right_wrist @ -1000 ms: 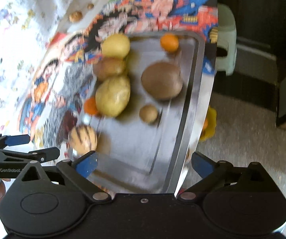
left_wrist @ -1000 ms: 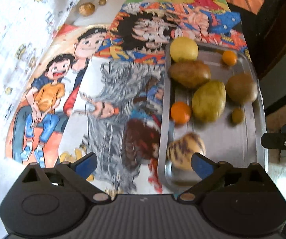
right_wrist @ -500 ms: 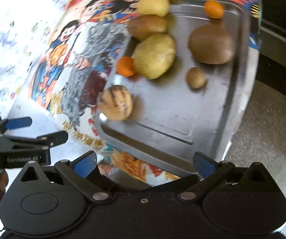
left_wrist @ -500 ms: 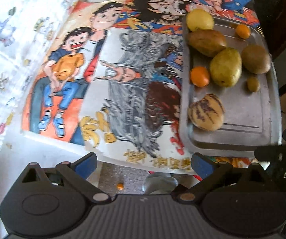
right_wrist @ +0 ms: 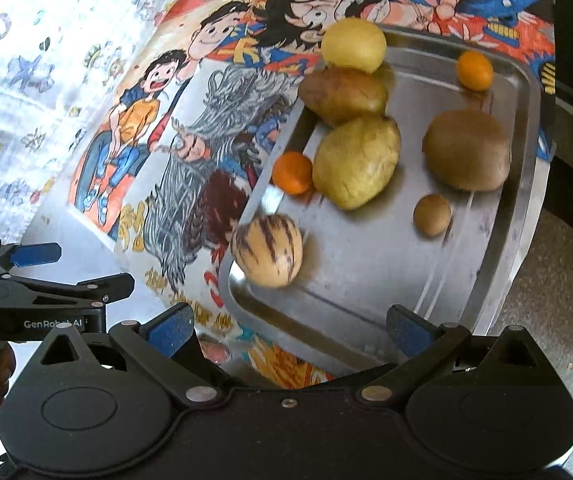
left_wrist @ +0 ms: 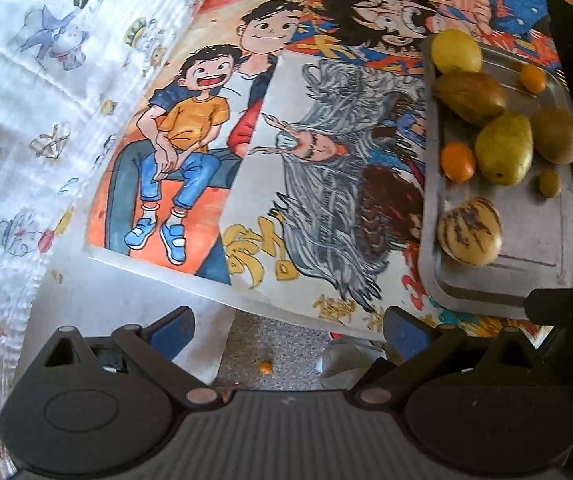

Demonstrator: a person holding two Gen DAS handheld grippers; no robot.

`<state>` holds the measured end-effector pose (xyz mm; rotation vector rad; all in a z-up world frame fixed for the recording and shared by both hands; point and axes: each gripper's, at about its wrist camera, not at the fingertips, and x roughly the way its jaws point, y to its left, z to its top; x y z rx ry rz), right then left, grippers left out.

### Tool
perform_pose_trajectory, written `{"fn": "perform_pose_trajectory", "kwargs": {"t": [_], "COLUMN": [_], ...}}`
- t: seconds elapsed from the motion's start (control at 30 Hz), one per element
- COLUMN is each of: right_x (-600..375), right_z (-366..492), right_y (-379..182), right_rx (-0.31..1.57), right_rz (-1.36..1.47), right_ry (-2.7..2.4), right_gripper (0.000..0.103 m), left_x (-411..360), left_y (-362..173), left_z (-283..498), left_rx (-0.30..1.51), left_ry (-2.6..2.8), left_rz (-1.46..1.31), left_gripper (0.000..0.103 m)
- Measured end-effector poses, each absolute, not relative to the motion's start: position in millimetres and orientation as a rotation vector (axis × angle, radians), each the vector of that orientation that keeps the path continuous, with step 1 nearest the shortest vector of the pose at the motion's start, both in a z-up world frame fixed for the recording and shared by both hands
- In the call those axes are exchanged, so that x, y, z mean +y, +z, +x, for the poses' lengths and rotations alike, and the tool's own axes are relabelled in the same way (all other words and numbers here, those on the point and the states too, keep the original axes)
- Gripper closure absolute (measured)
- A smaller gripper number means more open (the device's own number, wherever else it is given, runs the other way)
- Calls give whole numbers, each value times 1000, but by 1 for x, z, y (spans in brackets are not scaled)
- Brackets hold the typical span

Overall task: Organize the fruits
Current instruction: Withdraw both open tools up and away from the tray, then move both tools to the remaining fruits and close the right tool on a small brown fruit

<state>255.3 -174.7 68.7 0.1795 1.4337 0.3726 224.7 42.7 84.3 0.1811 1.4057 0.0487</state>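
Right wrist view has my right gripper (right_wrist: 288, 330) spread wide and empty at the bottom of the frame, over the near edge of the rectangular steel tray (right_wrist: 522, 184), whose long axis runs from bottom centre toward the upper right. On it, the striped cream melon (right_wrist: 268, 250) lies nearest me at the tray's lower left; beyond it the small orange fruit (right_wrist: 292, 172) touches the big yellow-green mango (right_wrist: 356, 160), whose long axis tilts up to the right. A brown-green mango (right_wrist: 342, 94) lies crosswise above, touching a round yellow fruit (right_wrist: 354, 46). The brown kiwi (right_wrist: 466, 154) sits apart on the right. My left gripper (left_wrist: 288, 330), fingers also wide apart and holding nothing, hovers off the edge of the cartoon-printed tablecloth (left_wrist: 190, 140), with the tray at the right of its frame.
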Motion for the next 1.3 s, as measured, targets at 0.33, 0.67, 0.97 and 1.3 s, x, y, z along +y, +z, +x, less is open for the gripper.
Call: {"fn": "perform_pose_trajectory", "kwargs": {"t": [0.33, 0.67, 0.97, 1.3], "right_x": [-182, -201, -161, -153], "right_z": [302, 396, 503, 629], "right_y": [85, 144, 132, 74], "right_rx": [1396, 1033, 742, 807], "right_rz": [226, 12, -431, -244], "right_ry": [314, 346, 511, 503], "right_gripper": [1, 1, 1, 7], "left_x": [58, 64, 42, 17], "left_y": [85, 114, 95, 42], "left_z": [270, 365, 463, 535], "left_rx": [1378, 1075, 829, 684], "left_ry": [55, -10, -110, -141], "left_rz": [193, 210, 394, 741], "left_gripper": [1, 1, 1, 1]}}
